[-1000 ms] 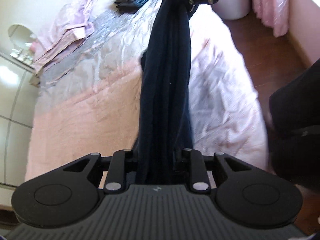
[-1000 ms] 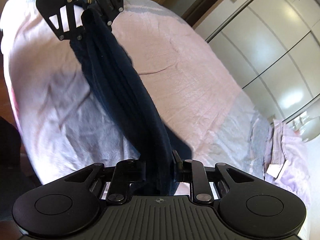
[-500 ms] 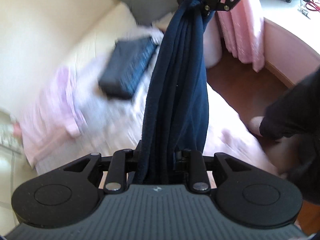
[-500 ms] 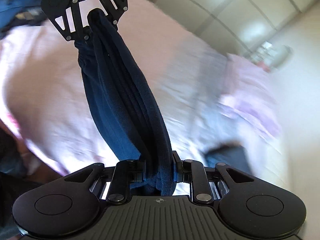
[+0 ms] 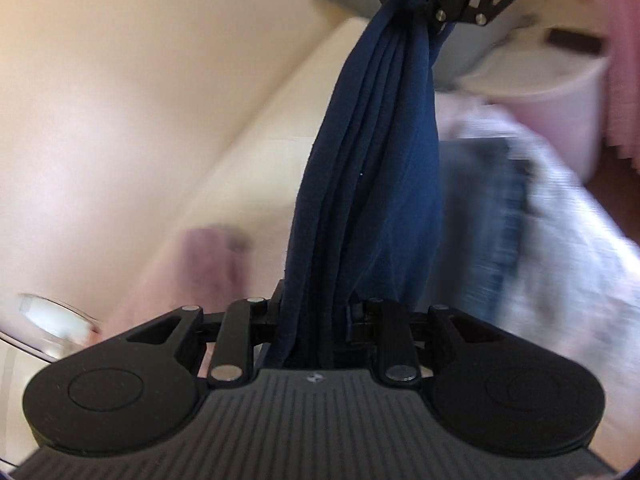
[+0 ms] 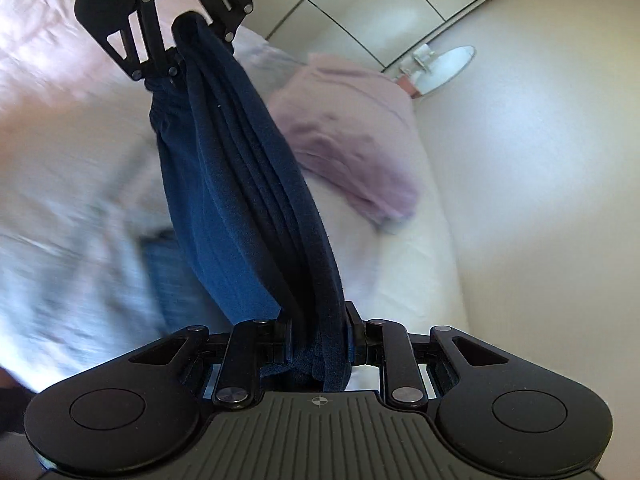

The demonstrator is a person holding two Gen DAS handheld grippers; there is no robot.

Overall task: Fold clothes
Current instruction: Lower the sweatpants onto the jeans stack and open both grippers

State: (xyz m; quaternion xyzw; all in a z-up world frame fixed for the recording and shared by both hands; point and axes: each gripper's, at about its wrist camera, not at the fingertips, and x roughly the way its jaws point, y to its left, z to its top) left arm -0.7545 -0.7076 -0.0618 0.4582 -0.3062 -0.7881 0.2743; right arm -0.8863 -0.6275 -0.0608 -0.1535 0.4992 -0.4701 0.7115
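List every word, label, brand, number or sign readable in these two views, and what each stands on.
No readable text in either view.
Left claw body: a small pale emblem, not lettering.
Right claw body: a small crosshair mark, no words.
Navy garment and blurred folded clothes on the bed: no label visible.

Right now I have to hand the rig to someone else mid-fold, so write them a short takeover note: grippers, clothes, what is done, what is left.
Left hand-held gripper: shut on one end of the bunched navy blue fleece garment.
Right hand-held gripper: shut on the other end, so the garment hangs stretched between the two, above the pale pink bedspread.
Done, as far as it shows: a folded pink garment and a folded dark blue garment lie on the bed; both are blurred.
Left: probably lay the navy garment down, fold it, add it to the others.
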